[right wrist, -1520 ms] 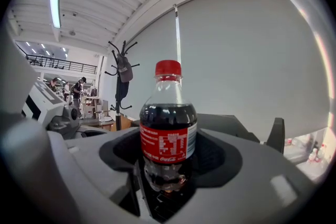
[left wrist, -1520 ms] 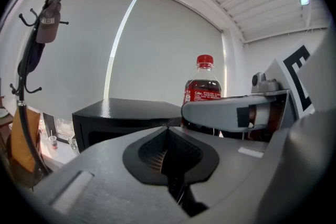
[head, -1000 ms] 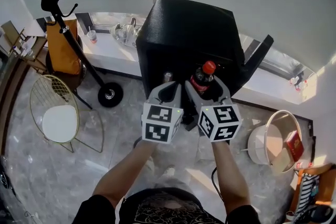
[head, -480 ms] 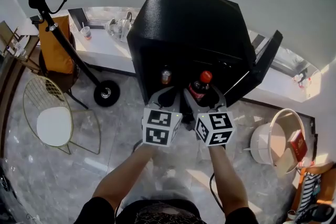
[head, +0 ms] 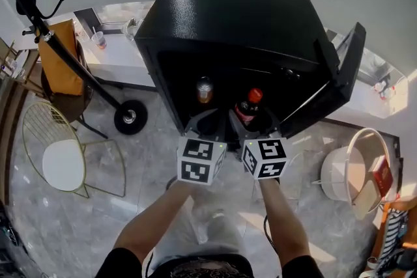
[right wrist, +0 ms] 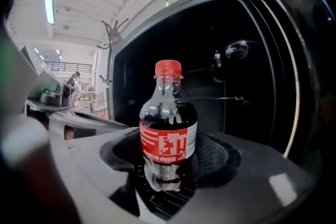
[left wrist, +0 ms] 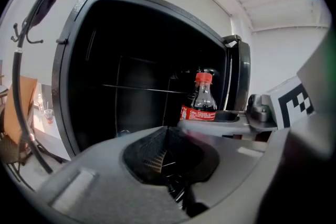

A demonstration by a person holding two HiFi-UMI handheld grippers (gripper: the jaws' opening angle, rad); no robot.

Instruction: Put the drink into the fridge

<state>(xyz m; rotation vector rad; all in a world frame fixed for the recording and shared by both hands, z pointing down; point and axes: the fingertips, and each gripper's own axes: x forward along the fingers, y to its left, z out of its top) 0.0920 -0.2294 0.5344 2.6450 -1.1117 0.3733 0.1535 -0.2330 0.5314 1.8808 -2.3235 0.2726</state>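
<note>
A black mini fridge stands with its door swung open to the right. My right gripper is shut on a cola bottle with a red cap and red label. The bottle stands upright at the fridge's opening. In the right gripper view the bottle sits between the padded jaws, with the dark fridge interior and a wire shelf behind it. My left gripper is beside it on the left, shut and empty. From the left gripper view, the bottle shows to the right. A can stands inside the fridge.
A coat stand with a round base and a wire chair stand on the marble floor at the left. A white ledge with a cup runs behind. A white bin holding a red box sits at the right.
Both grippers and the bottle have moved forward to the fridge's opening. The fridge now looms larger and the can inside shows more clearly.
</note>
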